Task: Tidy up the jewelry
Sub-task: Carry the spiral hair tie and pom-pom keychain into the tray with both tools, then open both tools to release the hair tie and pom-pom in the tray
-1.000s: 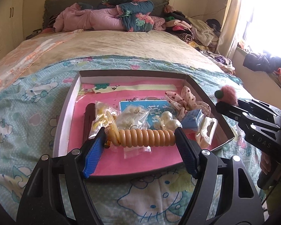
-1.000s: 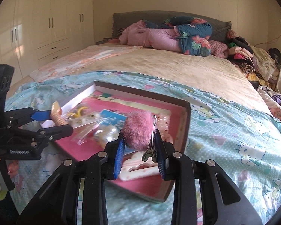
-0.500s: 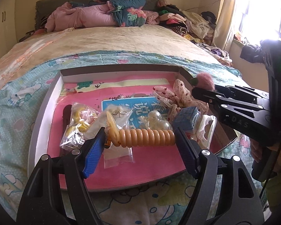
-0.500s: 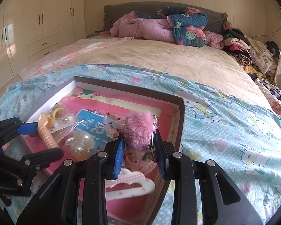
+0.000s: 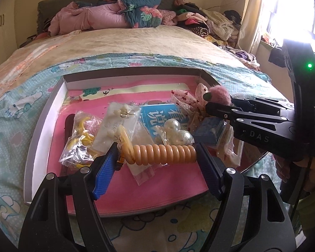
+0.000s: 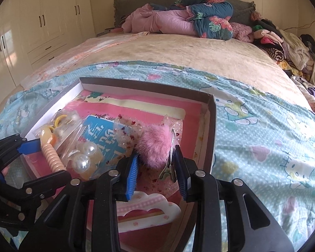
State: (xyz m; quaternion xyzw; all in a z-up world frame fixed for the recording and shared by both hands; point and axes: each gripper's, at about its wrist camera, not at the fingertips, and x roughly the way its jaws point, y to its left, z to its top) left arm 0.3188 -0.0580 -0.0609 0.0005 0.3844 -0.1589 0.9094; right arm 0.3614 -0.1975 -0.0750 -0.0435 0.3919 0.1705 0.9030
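Note:
A shallow box tray [image 5: 44, 126] with a pink floor lies on the cartoon-print bedspread. My left gripper [image 5: 156, 149] hangs over its near side, shut on an orange coiled hair tie [image 5: 163, 154] that spans the gap between the blue pads. In the right wrist view the coiled tie [image 6: 52, 157] shows at lower left, near the tray's [image 6: 212, 130] left side. My right gripper [image 6: 156, 154] is over the tray's right part, and its jaws are opening. A pink pompom hair clip [image 6: 155, 147] is still caught between the pads, metal clip against the right pad. The left wrist view shows the pompom [image 5: 219, 96] at the right gripper's [image 5: 210, 105] tips.
The tray holds a bag of yellow pieces [image 5: 79, 138], bagged pearls [image 5: 178, 130], a blue card [image 5: 157, 115], a small blue box [image 5: 208, 130], a sheer dotted bow [image 5: 184, 98] and a cloud-shaped card [image 6: 145, 212]. Bedding [image 5: 115, 14] is heaped at the bed's head. Wardrobes [image 6: 31, 21] stand at left.
Both grippers have come down and closer over the tray. The right one carried the pompom clip in over the tray's right side, and its pads now stand slightly wider.

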